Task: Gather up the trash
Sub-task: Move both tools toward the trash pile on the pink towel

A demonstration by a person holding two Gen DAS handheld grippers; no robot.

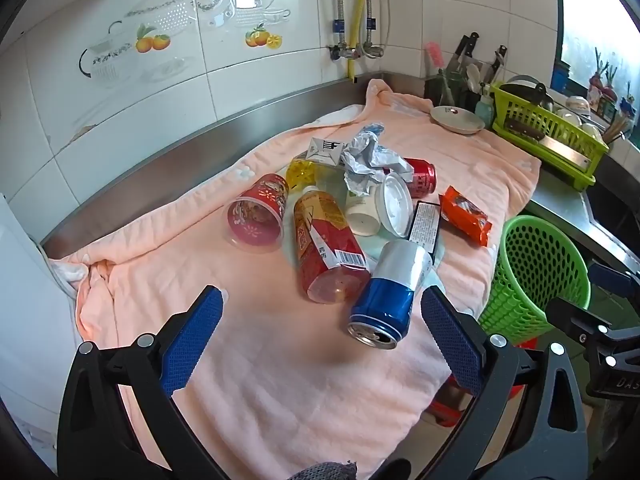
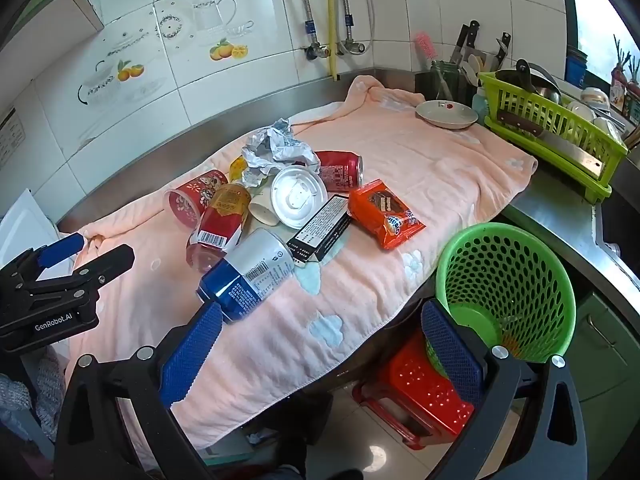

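A pile of trash lies on a pink towel (image 1: 280, 380): a blue and silver can (image 1: 390, 292) (image 2: 248, 274), a red-labelled bottle (image 1: 326, 248) (image 2: 218, 224), a red cup (image 1: 260, 212), a white cup with lid (image 1: 384, 204), crumpled paper (image 1: 372, 156), a red can (image 1: 420, 176), a black box (image 1: 425, 226) and an orange snack packet (image 1: 466, 220) (image 2: 386, 214). A green mesh basket (image 2: 508, 292) (image 1: 532, 276) stands beside the counter on a red stool (image 2: 424, 392). My left gripper (image 1: 322, 336) is open, empty, just short of the blue can. My right gripper (image 2: 322, 344) is open, empty, over the towel's front edge.
A green dish rack (image 2: 556, 132) with dishes, a plate (image 2: 446, 114) and a knife block (image 2: 464, 64) stand at the back right. A steel backsplash and tiled wall run behind the towel. The left gripper shows at the left of the right wrist view (image 2: 76, 256).
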